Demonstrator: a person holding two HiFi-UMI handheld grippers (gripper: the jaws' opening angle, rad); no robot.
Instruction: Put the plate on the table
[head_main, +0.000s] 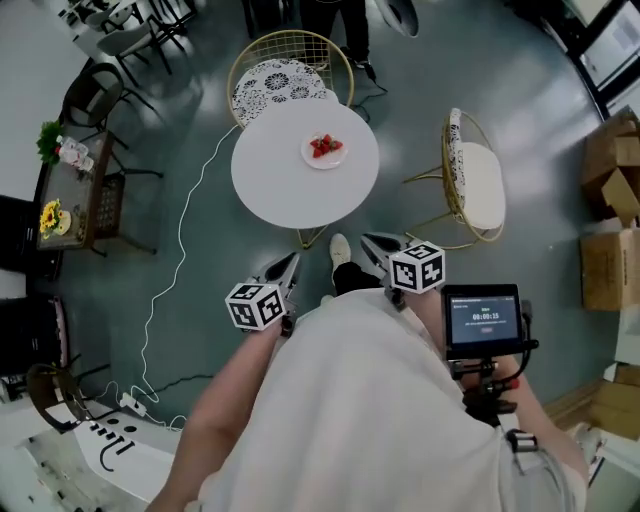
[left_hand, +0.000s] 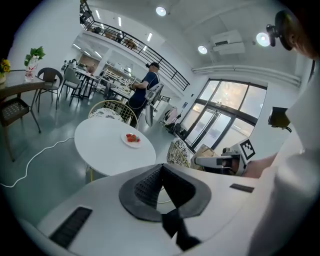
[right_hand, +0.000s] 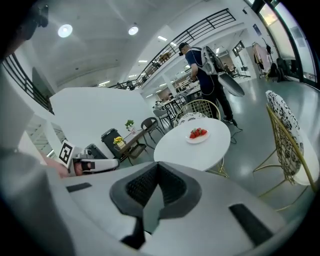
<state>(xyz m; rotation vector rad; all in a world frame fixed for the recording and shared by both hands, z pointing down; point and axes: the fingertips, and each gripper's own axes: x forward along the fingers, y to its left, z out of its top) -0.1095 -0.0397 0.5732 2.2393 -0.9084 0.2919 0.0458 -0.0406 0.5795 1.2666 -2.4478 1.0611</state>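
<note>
The small round white plate (head_main: 325, 151) of red strawberries (head_main: 324, 146) sits on the round white table (head_main: 280, 185), upper centre of the head view, well apart from both tools. The left gripper (head_main: 290, 265) and right gripper (head_main: 373, 244), lower centre against the person's pale shirt (head_main: 360, 400), each have their jaws closed together on nothing. The hands holding them are hard to make out. The table top covers part of the gold wire chair (head_main: 275, 85) behind it.

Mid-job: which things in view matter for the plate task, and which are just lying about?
Job:
- plate of strawberries, already on the table
- left gripper and right gripper, both shut and empty

Lying about:
- chairs
- cable
- flowers
- boxes
</note>
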